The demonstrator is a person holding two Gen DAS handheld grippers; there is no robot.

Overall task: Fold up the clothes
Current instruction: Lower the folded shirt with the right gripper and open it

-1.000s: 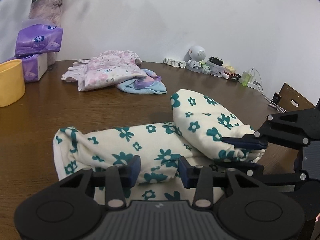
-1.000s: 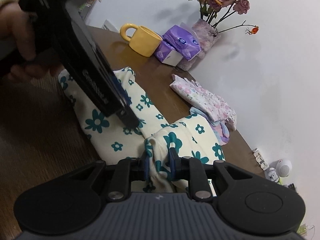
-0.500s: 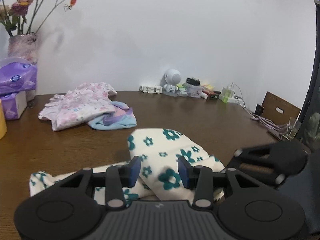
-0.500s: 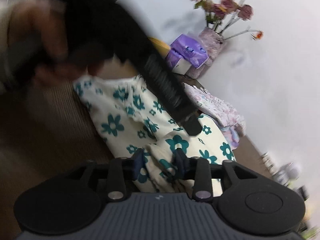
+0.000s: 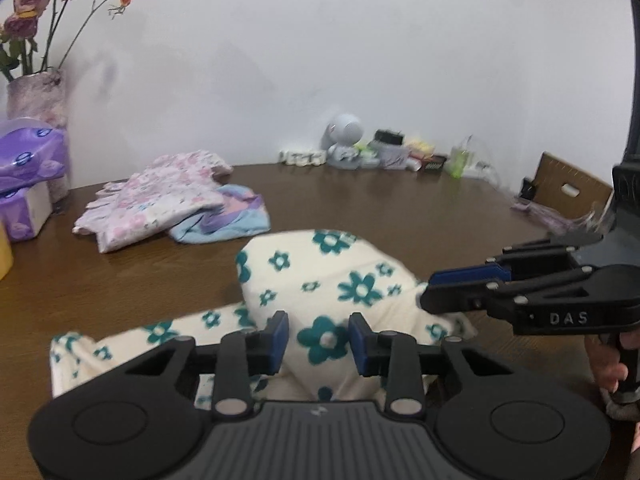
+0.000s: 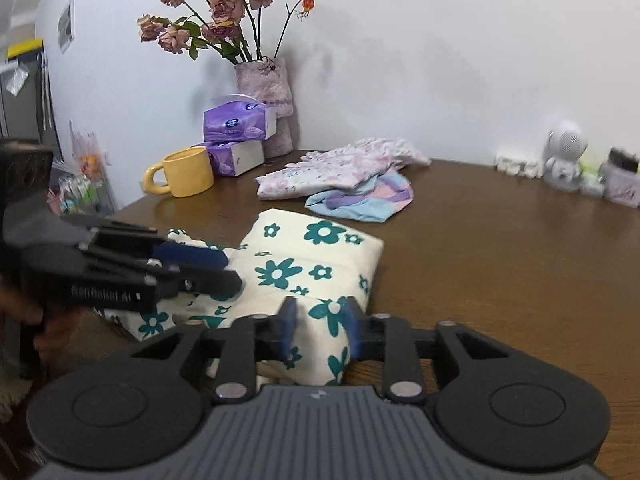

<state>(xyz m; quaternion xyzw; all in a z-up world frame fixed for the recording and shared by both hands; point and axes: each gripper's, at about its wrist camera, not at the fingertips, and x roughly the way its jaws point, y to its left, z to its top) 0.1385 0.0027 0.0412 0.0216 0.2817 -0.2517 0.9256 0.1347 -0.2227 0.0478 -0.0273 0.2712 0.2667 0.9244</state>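
A cream cloth [image 5: 332, 280] with teal flowers lies folded over on the table [image 5: 400, 208], near its front edge. The left gripper [image 5: 318, 338] has just been closing; its jaws stand partly apart with a fold of the cloth between them, and whether the pads press it I cannot tell. The right gripper [image 6: 322, 328] has also just been closing, its jaws astride the cloth's near corner, the grip equally unclear. A pink garment [image 6: 340, 168] and a blue one [image 6: 360, 198] lie toward the back edge.
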